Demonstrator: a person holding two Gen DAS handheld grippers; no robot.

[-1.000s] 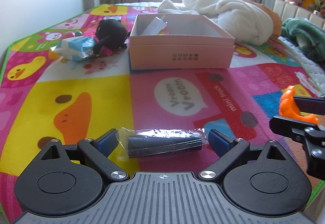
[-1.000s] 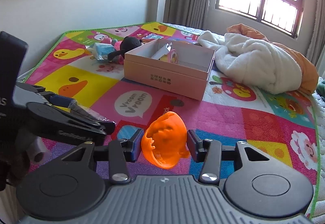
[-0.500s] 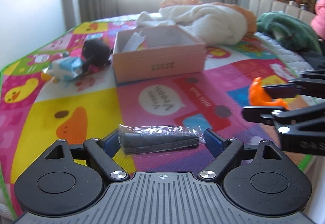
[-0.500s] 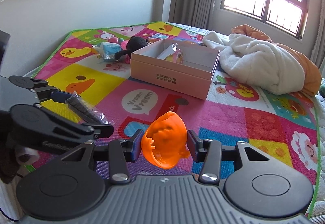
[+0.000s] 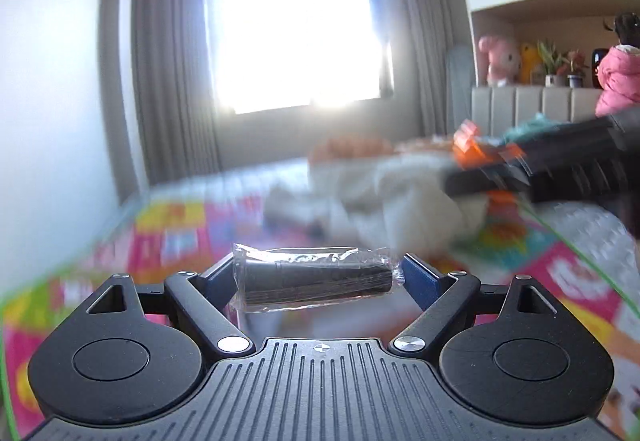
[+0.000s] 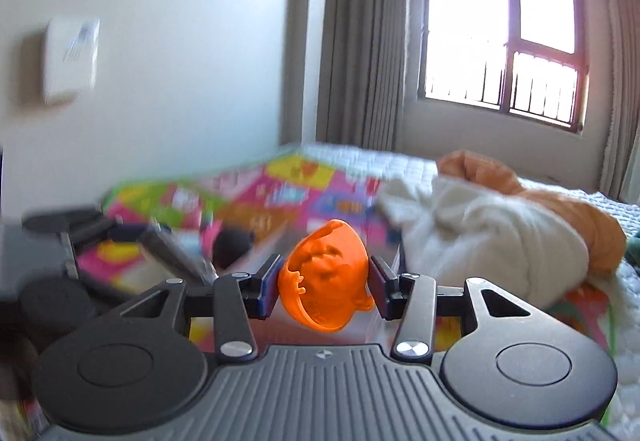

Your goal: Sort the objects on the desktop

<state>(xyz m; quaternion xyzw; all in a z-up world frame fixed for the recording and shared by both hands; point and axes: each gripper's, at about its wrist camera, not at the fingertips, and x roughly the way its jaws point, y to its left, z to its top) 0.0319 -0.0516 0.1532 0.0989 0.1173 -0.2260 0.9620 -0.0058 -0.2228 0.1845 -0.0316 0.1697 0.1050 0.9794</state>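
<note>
Both grippers raised, left gripper (image 5: 318, 277) clamping wrapped black tube (image 5: 316, 277), right gripper (image 6: 324, 283) clamping orange toy (image 6: 324, 281)

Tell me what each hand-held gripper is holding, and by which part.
Left hand-held gripper: a plastic-wrapped black cylinder, gripped at its two ends. Right hand-held gripper: an orange toy, gripped across its sides.

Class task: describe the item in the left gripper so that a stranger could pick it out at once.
Start at the bright window, then drop to the left gripper in the foreground. Clamped crosswise between its blue pads is a black cylinder in clear crinkly wrap, unlike the orange toy.
</note>
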